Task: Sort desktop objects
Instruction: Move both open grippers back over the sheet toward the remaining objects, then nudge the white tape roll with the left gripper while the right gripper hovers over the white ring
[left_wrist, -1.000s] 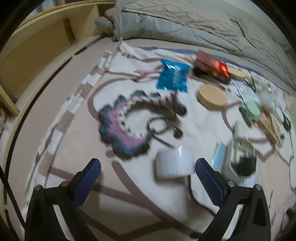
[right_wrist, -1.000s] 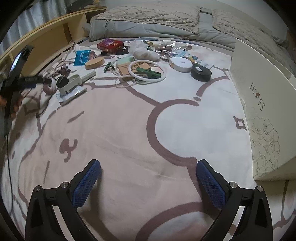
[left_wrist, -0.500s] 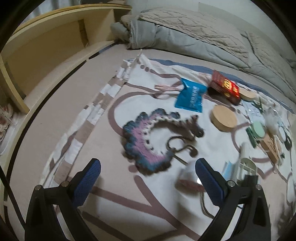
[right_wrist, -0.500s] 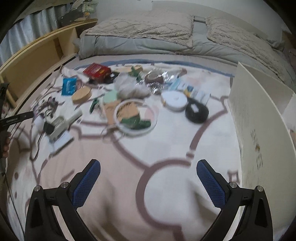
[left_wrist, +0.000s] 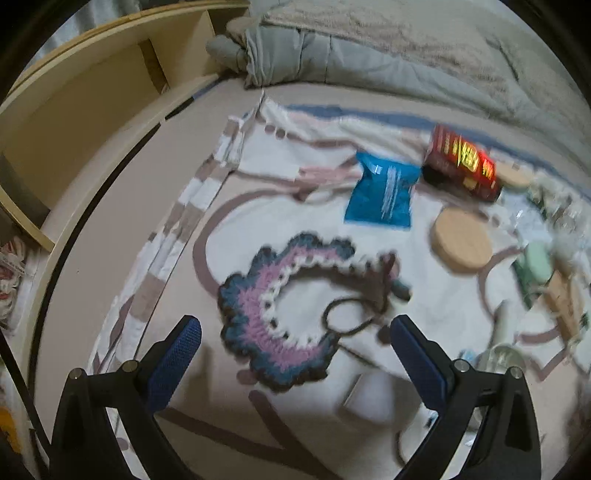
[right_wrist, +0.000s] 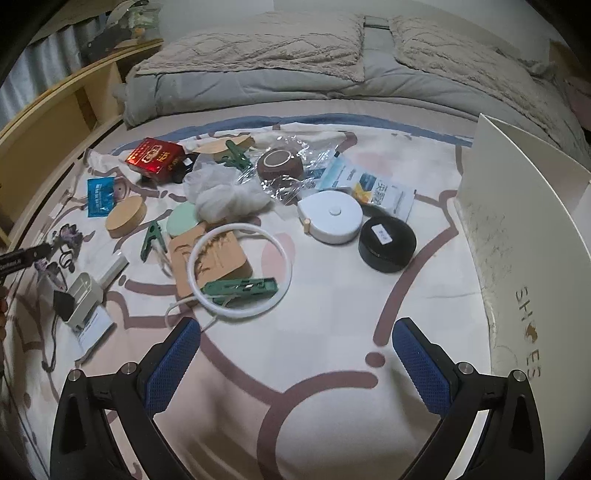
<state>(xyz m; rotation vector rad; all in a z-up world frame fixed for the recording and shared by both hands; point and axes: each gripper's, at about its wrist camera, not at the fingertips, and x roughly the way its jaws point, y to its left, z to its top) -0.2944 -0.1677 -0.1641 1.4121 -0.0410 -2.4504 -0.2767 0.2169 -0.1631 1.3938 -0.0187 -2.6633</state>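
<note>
Nothing picked up yet. Left gripper (left_wrist: 295, 334) hovering with jaws wide apart right over the crocheted scrunchie (left_wrist: 275, 314), which lies flat on the blanket (left_wrist: 258, 173) near the bed's left edge, with a thin black hair tie (left_wrist: 347, 314) just beside it and possibly touching. Right gripper (right_wrist: 295, 338) also empty, jaws spread, above a bare patch of blanket; most of the clutter sits toward the pillow end: white ring (right_wrist: 240, 273) around a green clip (right_wrist: 240, 288), white round case (right_wrist: 330, 218), black round case (right_wrist: 386, 243). White shoe box (right_wrist: 524, 236) standing at the right edge, probably the drop spot.

Best guess for the step: grab the scrunchie. Soft and floppy, so better to come straight down and pinch one thick ruffled section, not try spanning the whole loop. Worth aiming at the side away from the hair tie so it doesn't snag and drag along. Left view pretty blurry, so slowing down before closing seems smart.
</note>
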